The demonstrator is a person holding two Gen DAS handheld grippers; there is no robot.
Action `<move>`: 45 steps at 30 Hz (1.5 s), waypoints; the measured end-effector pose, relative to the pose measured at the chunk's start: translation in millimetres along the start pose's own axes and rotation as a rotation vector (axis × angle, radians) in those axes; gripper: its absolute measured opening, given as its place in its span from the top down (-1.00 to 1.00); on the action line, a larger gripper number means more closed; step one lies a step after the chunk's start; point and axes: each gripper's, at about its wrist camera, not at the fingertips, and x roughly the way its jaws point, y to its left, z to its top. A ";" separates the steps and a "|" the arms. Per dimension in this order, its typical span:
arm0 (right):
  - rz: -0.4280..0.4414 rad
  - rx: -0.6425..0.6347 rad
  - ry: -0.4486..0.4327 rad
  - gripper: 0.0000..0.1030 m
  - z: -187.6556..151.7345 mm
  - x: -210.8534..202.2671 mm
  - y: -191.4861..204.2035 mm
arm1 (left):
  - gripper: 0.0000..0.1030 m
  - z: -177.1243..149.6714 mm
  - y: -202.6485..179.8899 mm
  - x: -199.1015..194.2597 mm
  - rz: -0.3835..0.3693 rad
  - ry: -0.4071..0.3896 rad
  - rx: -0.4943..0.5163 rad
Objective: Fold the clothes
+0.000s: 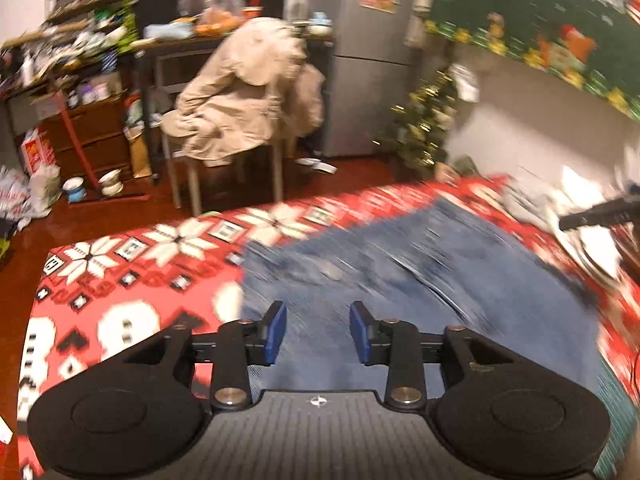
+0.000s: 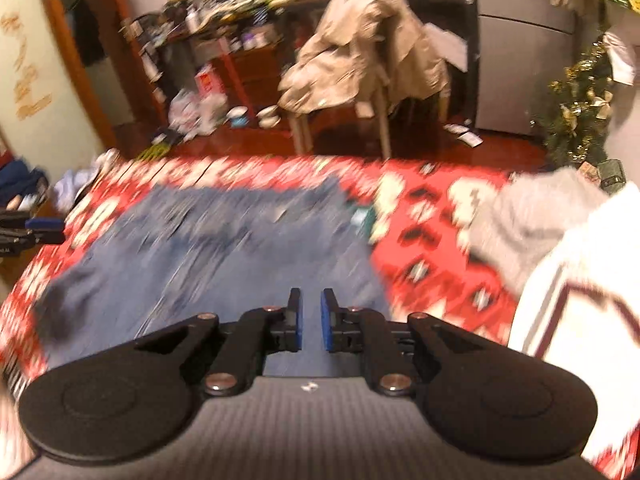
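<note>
A blue denim garment (image 1: 420,272) (image 2: 224,236) lies spread flat on a table under a red and white patterned cloth (image 1: 132,280) (image 2: 428,220). My left gripper (image 1: 318,322) hangs above the denim's near part, open, nothing between its blue pads. My right gripper (image 2: 311,312) hovers over the denim's near edge with a narrow gap between its pads, which hold nothing. The right gripper's tip shows at the right edge of the left wrist view (image 1: 596,214). The left gripper shows at the left edge of the right wrist view (image 2: 36,230). Both views are motion-blurred.
A grey garment (image 2: 532,216) and a white garment with dark stripes (image 2: 580,296) lie piled on the table's right side. Beyond the table stand a chair draped with a beige coat (image 1: 240,92), a grey fridge (image 1: 364,60), a small decorated tree (image 1: 424,120) and cluttered shelves (image 1: 80,40).
</note>
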 end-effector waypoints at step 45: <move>-0.130 -0.122 0.032 0.74 77.8 194.3 -1.4 | 0.19 31.1 46.3 113.4 0.134 0.031 -0.037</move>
